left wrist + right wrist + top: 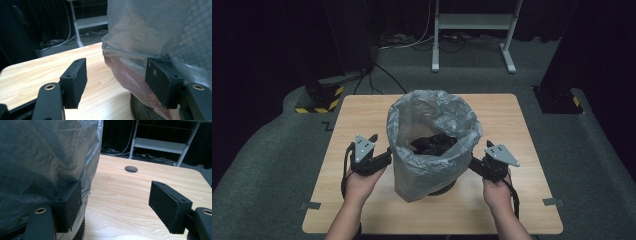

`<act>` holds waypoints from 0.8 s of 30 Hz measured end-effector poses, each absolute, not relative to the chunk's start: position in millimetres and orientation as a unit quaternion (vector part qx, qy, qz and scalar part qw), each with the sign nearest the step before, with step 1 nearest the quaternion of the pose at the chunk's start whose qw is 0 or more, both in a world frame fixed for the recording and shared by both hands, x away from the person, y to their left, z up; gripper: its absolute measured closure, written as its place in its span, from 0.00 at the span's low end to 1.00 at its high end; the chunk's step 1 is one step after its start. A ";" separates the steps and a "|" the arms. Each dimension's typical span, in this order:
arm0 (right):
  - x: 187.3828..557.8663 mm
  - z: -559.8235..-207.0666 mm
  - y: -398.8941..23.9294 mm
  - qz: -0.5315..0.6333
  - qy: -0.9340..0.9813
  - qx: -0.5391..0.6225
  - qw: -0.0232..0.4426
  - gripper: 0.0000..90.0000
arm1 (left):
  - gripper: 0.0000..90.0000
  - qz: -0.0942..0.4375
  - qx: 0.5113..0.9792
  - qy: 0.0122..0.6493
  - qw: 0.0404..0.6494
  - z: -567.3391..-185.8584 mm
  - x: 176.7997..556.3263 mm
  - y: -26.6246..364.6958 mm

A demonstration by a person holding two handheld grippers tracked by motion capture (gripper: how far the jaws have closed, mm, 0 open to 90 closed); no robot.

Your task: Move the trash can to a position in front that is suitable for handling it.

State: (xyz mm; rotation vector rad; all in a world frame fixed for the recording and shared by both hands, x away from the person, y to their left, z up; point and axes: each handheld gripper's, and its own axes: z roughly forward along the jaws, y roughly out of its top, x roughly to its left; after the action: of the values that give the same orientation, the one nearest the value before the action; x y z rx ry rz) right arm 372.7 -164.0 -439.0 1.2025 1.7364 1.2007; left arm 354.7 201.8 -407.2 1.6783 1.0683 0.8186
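A black mesh bin (pixel 443 189) stands mid-table, lined with a grey see-through plastic bag (pixel 432 125) that hangs down over its outside; dark contents lie inside. My left gripper (pixel 386 156) sits at the bag's left side. In the left gripper view its jaws (pixel 117 82) stand open, the right pad (pixel 161 81) close against the bag's (pixel 155 32) draped skirt, the other over bare wood. My right gripper (pixel 473 164) sits at the bag's right side. Its jaws (pixel 117 206) are open too, the left pad (pixel 68 203) beside the bag (pixel 42 157), nothing pinched.
The wooden table (pixel 362 115) has a round cable hole (pixel 131 169) behind the right gripper. Off the table at the back stand a white metal frame (pixel 472 22), floor cables and black stands with yellow-black tape (pixel 319 102).
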 end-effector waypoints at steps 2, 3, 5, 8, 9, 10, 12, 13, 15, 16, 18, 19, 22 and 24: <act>372.4 -438.9 -169.8 0.461 0.666 0.469 0.351 0.29 | 0.37 0.333 0.689 0.432 0.477 -407.1 356.1 195.7; 372.4 -438.9 -171.9 0.460 0.665 0.471 0.353 0.29 | 0.37 0.331 0.690 0.431 0.478 -407.2 356.5 193.6; 372.4 -438.8 -175.7 0.458 0.661 0.477 0.354 0.30 | 0.37 0.328 0.692 0.428 0.481 -407.4 357.5 189.5; 372.4 -438.9 -181.8 0.456 0.656 0.485 0.356 0.30 | 0.37 0.330 0.697 0.419 0.480 -407.7 358.1 182.4; 372.5 -439.3 -184.0 0.456 0.652 0.489 0.357 0.30 | 0.37 0.332 0.700 0.415 0.477 -408.1 358.5 179.8; 372.7 -439.6 -186.4 0.457 0.649 0.492 0.356 0.30 | 0.37 0.332 0.701 0.413 0.478 -408.6 358.7 177.4; 372.8 -439.8 -188.9 0.457 0.648 0.494 0.356 0.30 | 0.37 0.330 0.701 0.412 0.480 -408.9 359.2 175.4; 372.2 -439.6 -193.1 0.456 0.645 0.499 0.357 0.30 | 0.37 0.326 0.701 0.412 0.482 -409.1 360.3 171.1; 371.7 -439.5 -195.1 0.455 0.644 0.501 0.358 0.30 | 0.37 0.324 0.702 0.413 0.481 -408.9 360.8 168.9; 371.3 -439.6 -197.3 0.454 0.643 0.502 0.359 0.30 | 0.37 0.322 0.702 0.413 0.482 -408.8 361.3 166.7; 370.6 -440.8 -201.8 0.454 0.640 0.504 0.362 0.29 | 0.37 0.315 0.701 0.415 0.486 -409.2 362.5 162.3; 370.1 -442.8 -206.1 0.453 0.637 0.509 0.359 0.29 | 0.37 0.312 0.702 0.413 0.490 -409.8 363.8 158.4; 368.9 -444.2 -213.5 0.447 0.636 0.515 0.363 0.28 | 0.36 0.307 0.703 0.410 0.494 -410.2 365.3 151.6; 368.1 -444.1 -215.3 0.446 0.634 0.517 0.363 0.28 | 0.36 0.307 0.704 0.408 0.495 -410.3 365.9 149.6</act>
State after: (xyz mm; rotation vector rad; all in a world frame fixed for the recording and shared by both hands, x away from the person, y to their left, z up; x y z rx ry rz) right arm 368.1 -215.3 -444.1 1.3309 1.6313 1.1482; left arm 365.9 149.6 -410.3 1.7055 0.9890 0.7432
